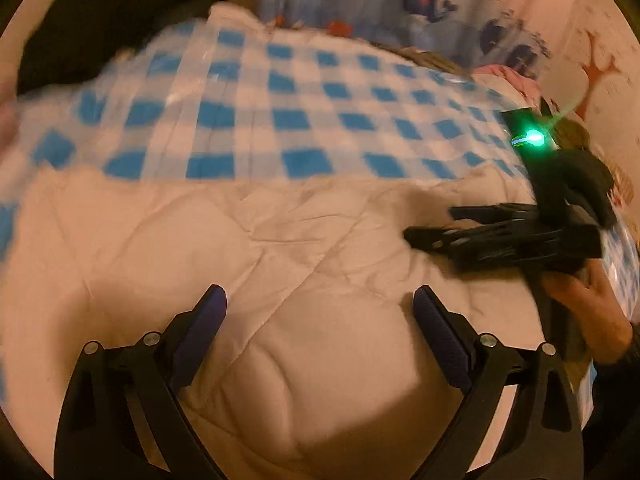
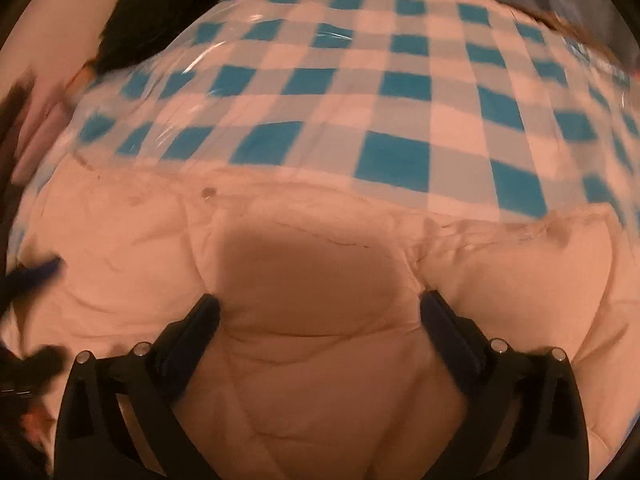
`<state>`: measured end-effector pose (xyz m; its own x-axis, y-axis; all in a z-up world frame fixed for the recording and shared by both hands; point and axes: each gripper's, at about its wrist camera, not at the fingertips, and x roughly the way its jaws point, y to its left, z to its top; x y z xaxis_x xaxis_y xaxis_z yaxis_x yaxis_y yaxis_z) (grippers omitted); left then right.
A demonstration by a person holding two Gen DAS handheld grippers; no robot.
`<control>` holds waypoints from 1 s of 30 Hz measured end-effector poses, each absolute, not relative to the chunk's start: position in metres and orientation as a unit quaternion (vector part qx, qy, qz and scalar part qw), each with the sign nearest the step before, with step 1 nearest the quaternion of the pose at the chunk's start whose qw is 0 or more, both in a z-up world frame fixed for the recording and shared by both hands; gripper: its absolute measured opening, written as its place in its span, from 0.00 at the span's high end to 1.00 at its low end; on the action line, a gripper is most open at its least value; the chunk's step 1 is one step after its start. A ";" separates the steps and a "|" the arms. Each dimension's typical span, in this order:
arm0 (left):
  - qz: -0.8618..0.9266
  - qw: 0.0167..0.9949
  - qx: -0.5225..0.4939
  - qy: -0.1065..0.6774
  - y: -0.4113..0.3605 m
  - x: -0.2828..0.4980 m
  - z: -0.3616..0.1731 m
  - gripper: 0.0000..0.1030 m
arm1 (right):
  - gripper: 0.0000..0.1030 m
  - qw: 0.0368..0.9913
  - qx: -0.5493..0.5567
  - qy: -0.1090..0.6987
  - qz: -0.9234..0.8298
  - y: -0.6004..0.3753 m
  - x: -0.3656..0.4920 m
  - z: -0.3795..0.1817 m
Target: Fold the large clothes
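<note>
A large cream quilted garment (image 1: 304, 272) lies spread on a blue-and-white checked cloth (image 1: 256, 112); it also fills the right wrist view (image 2: 312, 264). My left gripper (image 1: 320, 300) is open just above the garment, fingers apart and empty. My right gripper (image 2: 320, 304) is open, its fingers pressed down into the padded fabric on either side of a bulge. In the left wrist view the right gripper (image 1: 432, 228) lies low over the garment at the right, a hand holding it. The left gripper's blue fingertips (image 2: 44, 268) show blurred at the left edge of the right wrist view.
The checked cloth (image 2: 400, 92) covers the surface beyond the garment. A dark cloth (image 1: 104, 20) lies at the back left. A whale-patterned fabric (image 1: 400, 4) hangs at the back, with a pink item (image 1: 516, 76) at back right.
</note>
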<state>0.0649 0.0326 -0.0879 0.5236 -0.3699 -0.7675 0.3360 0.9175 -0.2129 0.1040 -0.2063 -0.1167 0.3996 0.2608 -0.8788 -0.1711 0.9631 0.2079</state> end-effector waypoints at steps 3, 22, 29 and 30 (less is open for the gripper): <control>-0.194 0.873 -0.024 0.447 0.036 0.064 -0.083 0.12 | 0.07 0.835 0.044 0.531 0.137 -0.208 0.103 -0.110; -0.081 0.902 -0.012 0.423 0.067 0.086 -0.108 0.11 | 0.07 0.855 0.096 0.505 0.070 -0.285 0.114 -0.115; -0.092 0.906 -0.016 0.413 0.066 0.081 -0.104 0.11 | 0.07 0.869 0.139 0.474 0.040 -0.331 0.088 -0.131; -0.089 0.907 -0.010 0.412 0.065 0.081 -0.104 0.11 | 0.07 0.870 0.139 0.471 0.038 -0.331 0.087 -0.129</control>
<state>0.0812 0.0652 -0.1035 0.6449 -0.1700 -0.7452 0.1532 0.9839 -0.0919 0.0874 -0.3311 -0.1285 0.5538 0.1968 -0.8090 0.0649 0.9585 0.2776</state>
